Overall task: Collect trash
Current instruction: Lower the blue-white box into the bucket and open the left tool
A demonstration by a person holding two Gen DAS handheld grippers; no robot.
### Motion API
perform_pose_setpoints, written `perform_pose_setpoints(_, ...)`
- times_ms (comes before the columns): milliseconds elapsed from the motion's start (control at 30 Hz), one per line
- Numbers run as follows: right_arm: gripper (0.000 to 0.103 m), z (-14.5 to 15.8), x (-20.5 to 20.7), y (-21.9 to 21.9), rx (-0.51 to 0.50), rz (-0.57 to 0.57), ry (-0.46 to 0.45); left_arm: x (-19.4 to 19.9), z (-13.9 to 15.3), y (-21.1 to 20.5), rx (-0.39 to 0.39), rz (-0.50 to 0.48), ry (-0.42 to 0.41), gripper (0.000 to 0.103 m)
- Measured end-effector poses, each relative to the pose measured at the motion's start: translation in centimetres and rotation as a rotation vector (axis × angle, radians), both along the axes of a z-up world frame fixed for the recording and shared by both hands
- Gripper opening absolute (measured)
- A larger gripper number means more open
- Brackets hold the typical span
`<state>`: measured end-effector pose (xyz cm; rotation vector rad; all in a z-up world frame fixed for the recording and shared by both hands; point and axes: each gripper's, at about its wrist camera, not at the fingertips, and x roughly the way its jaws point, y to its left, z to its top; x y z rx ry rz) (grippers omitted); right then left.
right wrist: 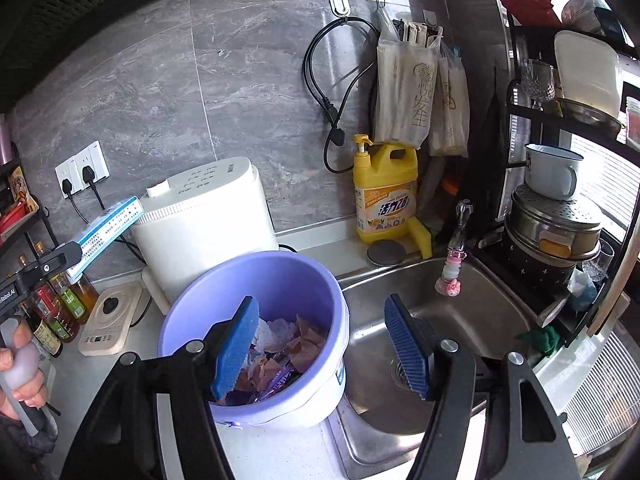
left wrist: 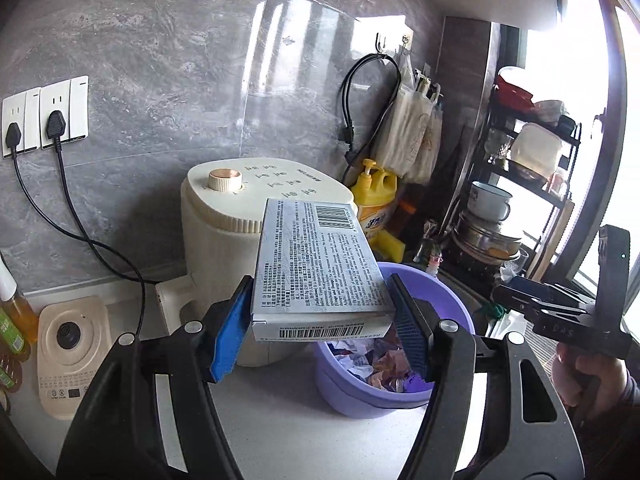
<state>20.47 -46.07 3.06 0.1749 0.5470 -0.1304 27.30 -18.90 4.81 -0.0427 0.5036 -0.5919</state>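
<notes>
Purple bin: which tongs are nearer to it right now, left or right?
Right. The right tongs hang open right over the purple bin, one finger above the trash inside. The left tongs hold the box raised, short of the bin's near rim.

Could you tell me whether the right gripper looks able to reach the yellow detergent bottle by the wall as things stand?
Probably yes: the right gripper is open and empty, and only the sink lies between it and the yellow detergent bottle, its front uncovered.

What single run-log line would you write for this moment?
left hand-held gripper: shut on cardboard box | right hand-held gripper: open | purple bin: holds trash | box: held above the bin, not dropped
</notes>
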Motion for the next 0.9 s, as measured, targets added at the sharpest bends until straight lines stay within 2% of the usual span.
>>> perform_pose_setpoints(333,0.066,0.5,-1.7,-0.3,-0.019,-0.042,0.017,1.3,-0.5,-5.3,-0.02,-0.172,0.022,0.067)
perform_pose_setpoints(400,0.068,0.4,-2.4,-0.2,-0.016,-0.041,0.024,1.4,-0.8,-6.3,-0.023,-0.189,0.013,0.084)
perform_pose_setpoints(433,0.068,0.3,-2.5,-0.2,-0.016,-0.037,0.033,1.3,-0.8,-6.5,-0.02,-0.173,0.006,0.097)
perform_pose_setpoints(567,0.068,-0.4,-2.4,-0.2,-0.016,-0.01,0.073,1.3,-1.4,-5.8,-0.043,-0.132,0.032,0.097)
perform_pose_setpoints(700,0.071,-0.4,-2.0,-0.3,-0.019,0.051,0.074,1.0,-1.8,-4.9,-0.028,-0.058,0.052,0.097)
perform_pose_setpoints(900,0.076,0.1,-2.1,-1.5,0.007,0.157,0.068,-1.3,-0.4,-3.7,-0.024,0.097,0.057,0.097)
